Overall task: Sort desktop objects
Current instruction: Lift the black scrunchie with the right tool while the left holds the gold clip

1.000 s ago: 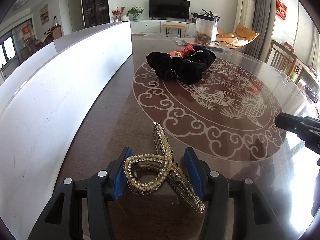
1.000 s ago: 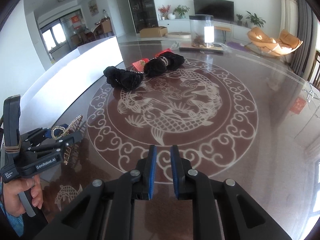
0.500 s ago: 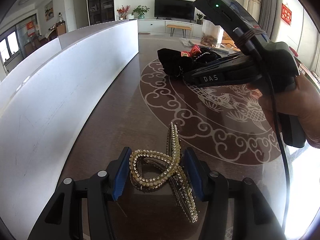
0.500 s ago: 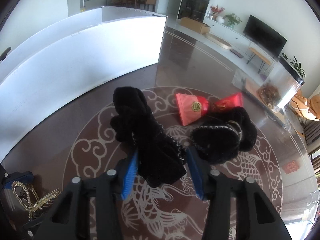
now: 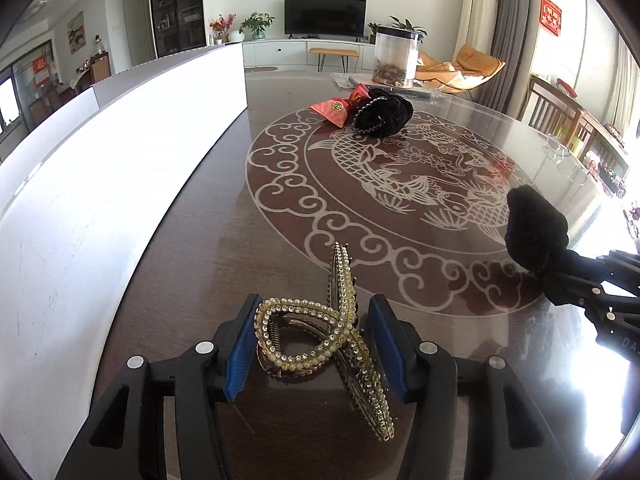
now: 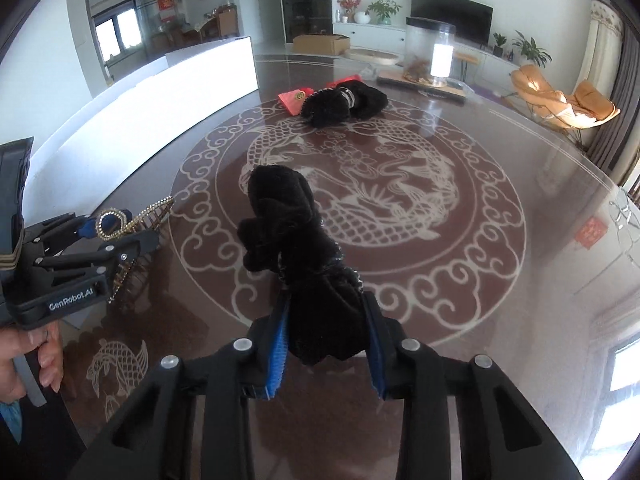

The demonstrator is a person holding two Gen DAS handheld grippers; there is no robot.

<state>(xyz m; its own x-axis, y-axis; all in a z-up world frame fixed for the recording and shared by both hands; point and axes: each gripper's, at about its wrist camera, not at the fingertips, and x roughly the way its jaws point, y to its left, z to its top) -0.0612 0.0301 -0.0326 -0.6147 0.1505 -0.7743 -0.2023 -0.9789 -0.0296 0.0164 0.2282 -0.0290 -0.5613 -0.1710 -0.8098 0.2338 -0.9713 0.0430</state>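
My left gripper [image 5: 314,312] is shut on a gold rhinestone hair clip [image 5: 304,336], held low over the table's near left part. The right wrist view shows that same clip [image 6: 116,220] in the left gripper [image 6: 120,236]. Between the blue pads of my right gripper [image 6: 326,312], which is shut, sticks up a black velvet hair tie [image 6: 288,216]. It hangs above the patterned table centre and shows at the right edge of the left wrist view as the hair tie [image 5: 534,232]. A second black hair piece [image 5: 384,114] and a red bow [image 5: 336,108] lie at the far side.
A round dark table [image 5: 400,184] with a glass top carries a fish and cloud pattern. A low white panel [image 5: 100,160] curves along its left side. A clear jar [image 5: 396,56] stands at the far edge. Wooden chairs [image 5: 560,116] stand to the right. A hand [image 6: 36,360] grips the left handle.
My right gripper reached out to the black pile, closed on one black hair tie and came back near with it. The far pile is smaller. My left gripper kept the clip, hardly moving.
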